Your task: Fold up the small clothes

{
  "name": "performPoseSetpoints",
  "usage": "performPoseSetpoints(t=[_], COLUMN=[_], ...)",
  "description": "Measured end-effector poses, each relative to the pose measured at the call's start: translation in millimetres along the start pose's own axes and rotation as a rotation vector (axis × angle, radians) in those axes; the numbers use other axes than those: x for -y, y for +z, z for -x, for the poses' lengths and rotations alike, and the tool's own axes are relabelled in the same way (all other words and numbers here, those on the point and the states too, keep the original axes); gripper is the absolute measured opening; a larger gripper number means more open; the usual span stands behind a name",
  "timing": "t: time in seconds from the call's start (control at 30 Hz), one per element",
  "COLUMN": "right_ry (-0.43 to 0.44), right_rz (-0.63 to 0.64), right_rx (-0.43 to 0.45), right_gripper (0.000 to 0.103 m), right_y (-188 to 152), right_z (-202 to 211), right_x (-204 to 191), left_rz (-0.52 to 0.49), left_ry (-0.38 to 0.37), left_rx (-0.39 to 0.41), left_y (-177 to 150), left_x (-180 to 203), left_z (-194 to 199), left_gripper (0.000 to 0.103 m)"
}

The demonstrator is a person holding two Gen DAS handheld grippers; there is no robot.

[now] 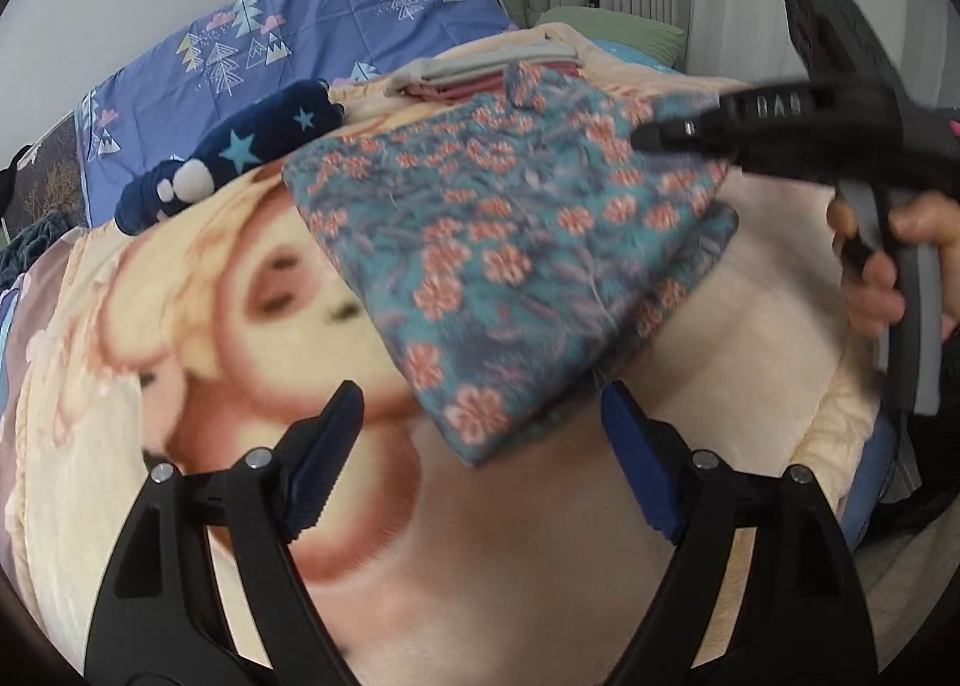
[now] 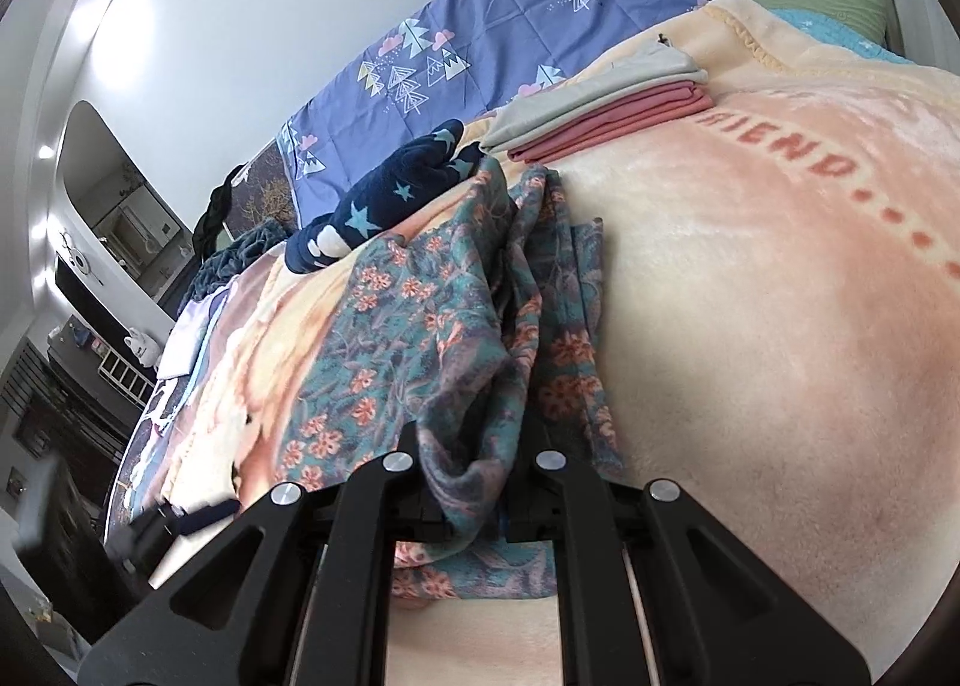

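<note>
A teal garment with pink flowers (image 1: 510, 260) lies folded on the peach blanket (image 1: 528, 566). My left gripper (image 1: 480, 446) is open and empty, its blue pads on either side of the garment's near corner, just short of it. My right gripper (image 2: 474, 482) is shut on a bunched edge of the same floral garment (image 2: 420, 338) and lifts it off the blanket (image 2: 780, 326). In the left wrist view the right gripper (image 1: 648, 137) reaches in from the right over the garment's far corner.
A folded stack of grey and pink clothes (image 2: 600, 116) lies further back, also in the left wrist view (image 1: 480, 74). A navy star-patterned garment (image 1: 240, 158) lies to the left of it. A purple quilt (image 1: 288, 44) lines the wall.
</note>
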State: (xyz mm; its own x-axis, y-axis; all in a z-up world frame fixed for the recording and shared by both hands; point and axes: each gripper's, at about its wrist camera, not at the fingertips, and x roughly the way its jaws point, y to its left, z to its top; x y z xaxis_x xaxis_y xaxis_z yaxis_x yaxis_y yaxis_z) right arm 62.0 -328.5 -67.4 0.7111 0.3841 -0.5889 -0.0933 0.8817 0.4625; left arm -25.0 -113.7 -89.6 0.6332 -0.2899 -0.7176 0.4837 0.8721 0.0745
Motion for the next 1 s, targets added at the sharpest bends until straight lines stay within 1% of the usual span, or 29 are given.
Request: performPoseSetpoints(t=[0.03, 0.13, 0.23, 0.27, 0.37, 0.43, 0.53, 0.57, 0.73, 0.8, 0.87, 0.93, 1.0], right_ry=[0.001, 0.007, 0.023, 0.033, 0.043, 0.033, 0.039, 0.044, 0.064, 0.065, 0.064, 0.060, 0.056], right_rz=[0.002, 0.002, -0.019, -0.034, -0.060, -0.070, -0.102, -0.109, -0.100, -0.097, -0.106, -0.114, -0.125], right_rx=[0.001, 0.002, 0.008, 0.012, 0.021, 0.013, -0.015, -0.018, 0.001, 0.003, -0.001, -0.006, -0.021], right_gripper=[0.010, 0.010, 0.010, 0.009, 0.009, 0.009, 0.009, 0.009, 0.009, 0.009, 0.009, 0.009, 0.009], right_y=[1.2, 4.5, 9.2, 10.9, 13.3, 11.6, 11.0, 12.0, 16.4, 16.0, 14.5, 11.9, 7.5], right_z=[0.7, 3.2, 8.3, 10.4, 13.8, 13.7, 9.5, 8.8, 12.5, 13.9, 14.3, 15.2, 14.0], right_x=[-2.1, -6.8, -9.0, -8.6, -5.9, -1.1, 5.7, 6.3, -1.9, -2.6, 0.7, 8.0, 15.4], left_rz=[0.000, 0.040, 0.146, 0.165, 0.159, 0.145, 0.141, 0.141, 0.179, 0.178, 0.168, 0.175, 0.206], left_ry=[0.014, 0.115, 0.156, 0.168, 0.228, 0.239, 0.205, 0.205, 0.242, 0.284, 0.332, 0.340, 0.313], left_rx=[-0.012, -0.051, -0.043, -0.038, -0.031, -0.026, -0.018, -0.014, -0.001, -0.019, -0.051, -0.082, -0.091], left_y=[-2.1, -1.1, 6.4, 7.6, 5.6, 1.2, -4.1, -3.4, 13.2, 17.0, 13.9, 4.9, -6.6], left_x=[2.1, 2.4, -8.9, -10.7, -7.8, -6.1, -6.8, -7.2, -7.3, -8.6, -10.1, -15.4, -24.6], left_z=[-5.1, -22.5, -25.9, -24.7, -18.0, -11.1, -2.5, -2.3, -13.8, -22.4, -28.5, -29.4, -24.7], left_gripper=[0.083, 0.083, 0.083, 0.084, 0.084, 0.084, 0.084, 0.084, 0.084, 0.084, 0.084, 0.084, 0.084])
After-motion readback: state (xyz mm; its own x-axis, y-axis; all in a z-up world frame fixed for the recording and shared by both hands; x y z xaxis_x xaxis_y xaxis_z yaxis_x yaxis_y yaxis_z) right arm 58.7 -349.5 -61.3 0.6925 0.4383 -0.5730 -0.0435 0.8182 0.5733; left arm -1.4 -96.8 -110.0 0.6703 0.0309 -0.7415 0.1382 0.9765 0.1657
